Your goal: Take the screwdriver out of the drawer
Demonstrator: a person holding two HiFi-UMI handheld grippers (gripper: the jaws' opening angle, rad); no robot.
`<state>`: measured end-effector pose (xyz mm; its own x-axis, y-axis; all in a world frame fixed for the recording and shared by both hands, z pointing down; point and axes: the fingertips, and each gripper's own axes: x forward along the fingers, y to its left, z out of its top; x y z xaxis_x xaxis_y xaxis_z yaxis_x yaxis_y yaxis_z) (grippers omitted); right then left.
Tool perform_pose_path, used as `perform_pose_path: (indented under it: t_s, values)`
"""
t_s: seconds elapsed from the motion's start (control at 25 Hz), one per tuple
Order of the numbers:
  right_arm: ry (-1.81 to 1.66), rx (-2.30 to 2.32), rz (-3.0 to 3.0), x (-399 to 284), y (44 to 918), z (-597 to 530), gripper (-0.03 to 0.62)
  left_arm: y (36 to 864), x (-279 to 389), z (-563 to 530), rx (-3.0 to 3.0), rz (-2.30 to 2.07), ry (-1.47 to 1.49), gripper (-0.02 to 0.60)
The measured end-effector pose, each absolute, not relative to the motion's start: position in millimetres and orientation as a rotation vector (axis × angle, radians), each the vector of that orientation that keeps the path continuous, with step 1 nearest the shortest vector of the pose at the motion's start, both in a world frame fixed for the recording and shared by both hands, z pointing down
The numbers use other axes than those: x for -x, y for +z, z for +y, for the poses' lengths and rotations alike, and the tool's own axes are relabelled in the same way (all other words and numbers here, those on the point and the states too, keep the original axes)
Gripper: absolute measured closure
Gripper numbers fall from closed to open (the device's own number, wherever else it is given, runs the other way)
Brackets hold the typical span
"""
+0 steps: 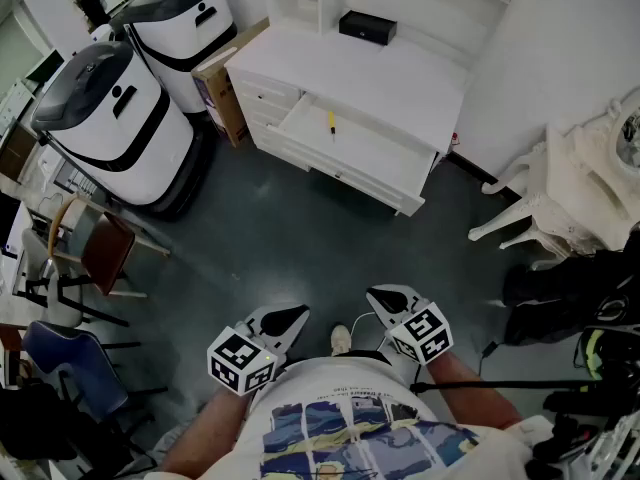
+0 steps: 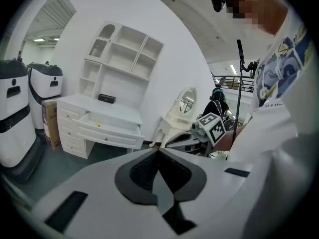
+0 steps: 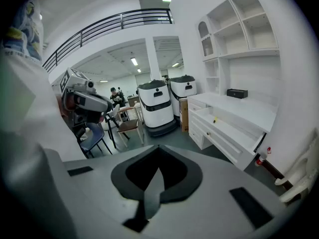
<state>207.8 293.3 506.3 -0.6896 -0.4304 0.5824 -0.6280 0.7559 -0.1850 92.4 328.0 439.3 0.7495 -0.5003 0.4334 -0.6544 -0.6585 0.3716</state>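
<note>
A small yellow-handled screwdriver (image 1: pixel 331 123) lies in the open top drawer (image 1: pixel 375 153) of a white desk across the dark floor. It also shows as a yellow speck in the left gripper view (image 2: pixel 97 124) and the right gripper view (image 3: pixel 215 119). Both grippers are held close to the person's body, far from the desk. The left gripper (image 1: pixel 290 318) has its jaws together with nothing between them, tips meeting (image 2: pixel 158 151). The right gripper (image 1: pixel 383 296) is likewise shut and empty (image 3: pixel 158 150).
Two large white machines (image 1: pixel 110 118) and a cardboard box (image 1: pixel 225 78) stand left of the desk. A black box (image 1: pixel 367 27) sits on the desktop. Chairs (image 1: pixel 95 253) crowd the left; a white ornate table and chair (image 1: pixel 560 188) and black bags (image 1: pixel 570 298) are at the right.
</note>
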Motion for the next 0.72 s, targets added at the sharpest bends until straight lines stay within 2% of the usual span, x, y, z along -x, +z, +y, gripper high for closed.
perform_pose_path:
  t_s: [0.36,0.72]
  values:
    - [0.529,-0.763,-2.443,-233.5,520.1,266.2,0.569,442.5,-117.3,301.5,-2.415,-0.918,0.394,0.568]
    - [0.556,-0.804,-2.406,-196.4,539.1,201.6,0.568,457.7,-70.9,238.3,-2.409,-0.901,0.365,0.568]
